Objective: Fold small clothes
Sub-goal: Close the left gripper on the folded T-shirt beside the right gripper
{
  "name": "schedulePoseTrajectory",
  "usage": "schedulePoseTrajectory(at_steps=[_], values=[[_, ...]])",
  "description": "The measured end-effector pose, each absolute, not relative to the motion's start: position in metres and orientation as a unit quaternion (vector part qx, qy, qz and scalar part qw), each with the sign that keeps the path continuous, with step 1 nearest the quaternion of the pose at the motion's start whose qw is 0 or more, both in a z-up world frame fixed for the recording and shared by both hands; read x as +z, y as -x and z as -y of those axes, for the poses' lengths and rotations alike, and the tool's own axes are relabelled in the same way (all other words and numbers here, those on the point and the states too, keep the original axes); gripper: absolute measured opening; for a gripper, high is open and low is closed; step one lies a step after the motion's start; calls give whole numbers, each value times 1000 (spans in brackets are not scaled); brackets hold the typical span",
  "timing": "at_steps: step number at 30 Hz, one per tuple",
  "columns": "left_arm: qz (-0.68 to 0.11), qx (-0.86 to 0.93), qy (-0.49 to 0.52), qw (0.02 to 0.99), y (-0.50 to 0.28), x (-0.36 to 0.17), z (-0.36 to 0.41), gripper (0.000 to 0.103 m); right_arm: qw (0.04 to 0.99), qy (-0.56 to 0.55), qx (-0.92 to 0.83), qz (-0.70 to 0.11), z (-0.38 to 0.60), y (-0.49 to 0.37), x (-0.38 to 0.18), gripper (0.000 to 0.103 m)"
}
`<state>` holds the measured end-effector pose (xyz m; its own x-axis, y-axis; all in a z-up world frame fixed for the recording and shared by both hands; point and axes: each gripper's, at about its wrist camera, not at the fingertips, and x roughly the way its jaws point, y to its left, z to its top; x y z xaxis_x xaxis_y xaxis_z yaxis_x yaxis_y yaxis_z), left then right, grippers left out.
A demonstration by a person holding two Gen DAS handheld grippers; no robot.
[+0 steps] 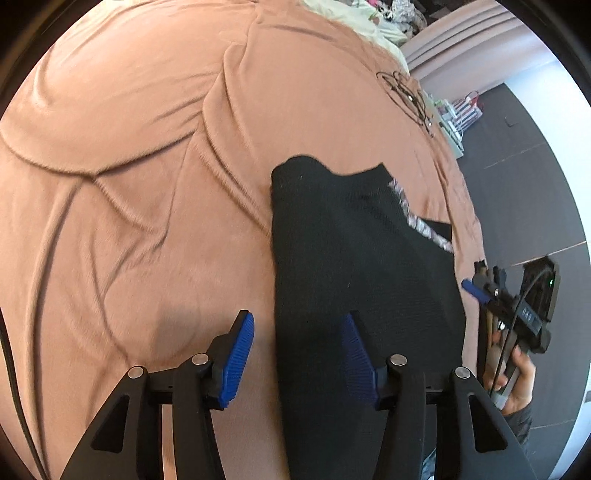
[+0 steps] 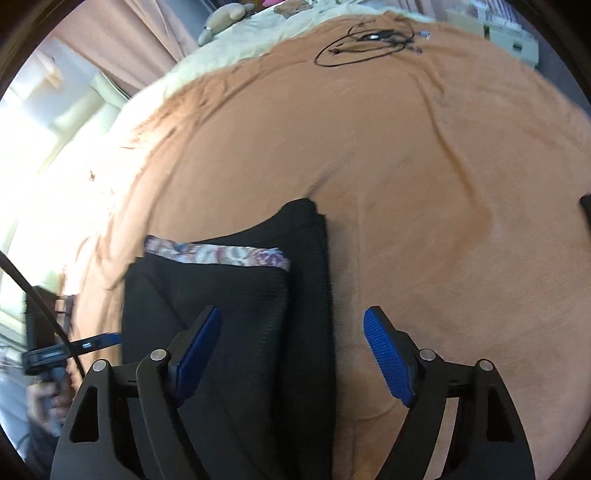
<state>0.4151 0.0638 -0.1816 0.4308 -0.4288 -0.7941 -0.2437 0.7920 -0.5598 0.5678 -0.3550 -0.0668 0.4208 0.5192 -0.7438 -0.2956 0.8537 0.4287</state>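
Observation:
A small black garment with a patterned waistband lies folded on the peach blanket. My left gripper is open and empty just above the garment's near left edge; one pad is over the blanket, the other over the cloth. In the right wrist view the same garment shows its waistband across a folded flap. My right gripper is open and empty above the garment's near right edge. The right gripper also shows at the bed's edge in the left wrist view.
A coiled black cable lies on the blanket far ahead, also in the left wrist view. Cream bedding and curtains are beyond. The dark floor runs along the bed's right side.

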Motion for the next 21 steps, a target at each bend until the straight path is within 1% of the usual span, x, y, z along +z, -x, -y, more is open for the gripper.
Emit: schedulePoseTrajectory(at_steps=[5,7,9,10,11,12,15,17,19,21], values=[[-521,-68,325,787,-434,-190,-64,53,798,-141,297,-505,363,-581,-91,78],[-520,-71,338,781,-442,-197,-67,51,786,-146,312,-513,365,-588,-100,77],[-514,-77,352,778,-448,-202,-70,41,776,-164,330,-512,369,-598,-106,66],[-512,-79,357,778,-451,-202,-71,40,770,-174,339,-512,370,-603,-107,61],[-508,-81,361,778,-455,-203,-72,37,759,-185,352,-516,370,-609,-110,50],[-507,-82,362,778,-458,-204,-72,34,751,-187,360,-521,368,-614,-114,45],[-505,-85,372,774,-470,-210,-73,27,742,-183,370,-528,364,-629,-122,42],[-502,-89,384,770,-478,-215,-74,25,738,-189,379,-526,363,-638,-123,42],[-501,-87,385,770,-483,-219,-72,20,740,-179,378,-526,358,-645,-126,39],[-500,-83,386,771,-485,-219,-71,14,747,-174,369,-525,358,-649,-128,25]])
